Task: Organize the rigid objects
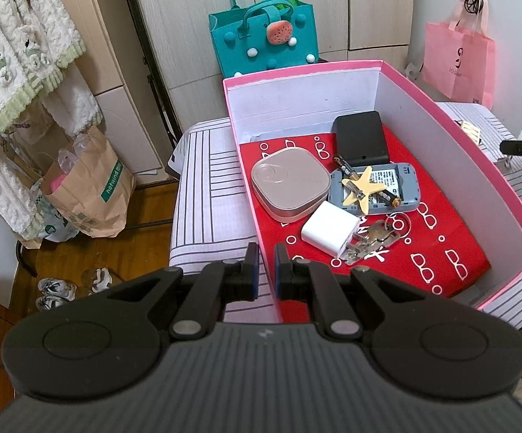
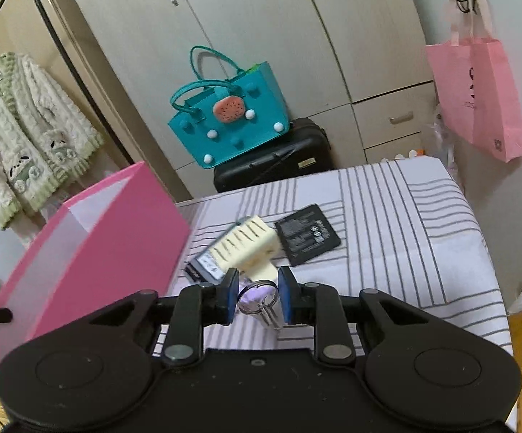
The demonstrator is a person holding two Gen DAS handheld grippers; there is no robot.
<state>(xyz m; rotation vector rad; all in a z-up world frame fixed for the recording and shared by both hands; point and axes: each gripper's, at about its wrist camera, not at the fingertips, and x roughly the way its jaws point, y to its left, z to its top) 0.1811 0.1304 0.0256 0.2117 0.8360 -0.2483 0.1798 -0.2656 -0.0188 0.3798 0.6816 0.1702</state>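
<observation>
A pink box (image 1: 477, 151) with a red liner stands on the striped bed. In it lie a beige square case (image 1: 290, 187), a black pad (image 1: 361, 139), a grey device with a yellow star and batteries (image 1: 372, 189), a white charger (image 1: 331, 234) and metal keys (image 1: 372, 241). My left gripper (image 1: 266, 270) sits over the box's near left wall, jaws almost closed, holding nothing. My right gripper (image 2: 257, 297) is open around a key ring (image 2: 259, 301) on the bed. Beyond it lie a cream comb (image 2: 248, 245), a card (image 2: 205, 267) and a black battery (image 2: 306, 234). The pink box (image 2: 109, 238) is to the left.
A teal felt bag (image 2: 230, 119) sits on a black suitcase (image 2: 279, 158) against the wardrobe. A pink tote (image 2: 481, 97) hangs on the right wall. A coat rack with a fleece jacket (image 2: 19, 122) stands left. Paper bags (image 1: 88, 187) and shoes (image 1: 73, 285) are on the floor.
</observation>
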